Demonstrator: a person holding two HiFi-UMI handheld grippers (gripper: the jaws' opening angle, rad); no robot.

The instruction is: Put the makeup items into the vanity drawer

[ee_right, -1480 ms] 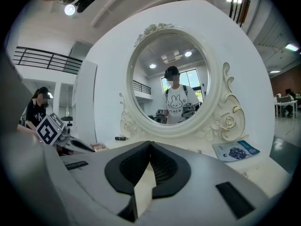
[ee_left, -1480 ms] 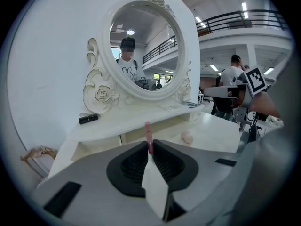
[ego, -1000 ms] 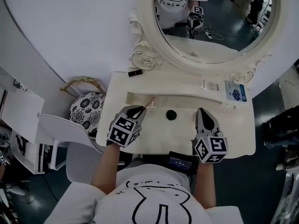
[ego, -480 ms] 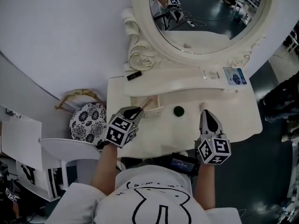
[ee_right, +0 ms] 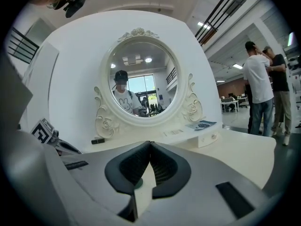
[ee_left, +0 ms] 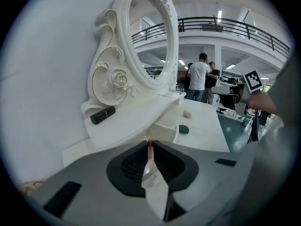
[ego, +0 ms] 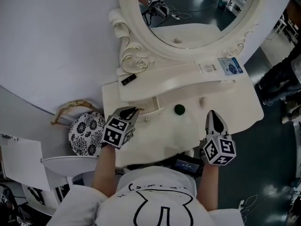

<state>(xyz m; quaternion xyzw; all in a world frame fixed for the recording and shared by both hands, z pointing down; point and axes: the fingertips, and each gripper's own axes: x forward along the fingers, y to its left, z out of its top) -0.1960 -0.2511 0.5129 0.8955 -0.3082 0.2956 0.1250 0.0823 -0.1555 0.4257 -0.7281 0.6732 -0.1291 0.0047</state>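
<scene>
Two claws are in view over a white vanity worktop [ego: 235, 107], which fills the centre of the head view. The left claw [ee_left: 150, 144] is closed narrowly on a slim makeup stick [ee_left: 150, 152] with a reddish end, which stands upright between the pads in the left gripper view. In the head view this claw lies left of centre, its tips at the left end of the open vanity drawer [ego: 157, 111]. The drawer projects from under the raised back shelf. Whether the stick touches the drawer cannot be told. The right claw [ee_right: 150, 144] has its jaws together with nothing between them. It lies at the lower right of the head view, over the front part of the worktop and well apart from the drawer. A dark green round compact [ego: 179, 109] rests on the worktop just right of the drawer. A small pale item [ego: 203, 101], too small to identify, lies further right. Both are outside the drawer. A black lipstick tube [ego: 128, 79] lies on the left end of the back shelf, beside the carved rose of the oval mirror [ego: 188, 13]. A blue card [ego: 230, 66] lies on the right end of the same shelf. A floral-patterned stool [ego: 84, 133] stands at the left of the frame beside the vanity.
</scene>
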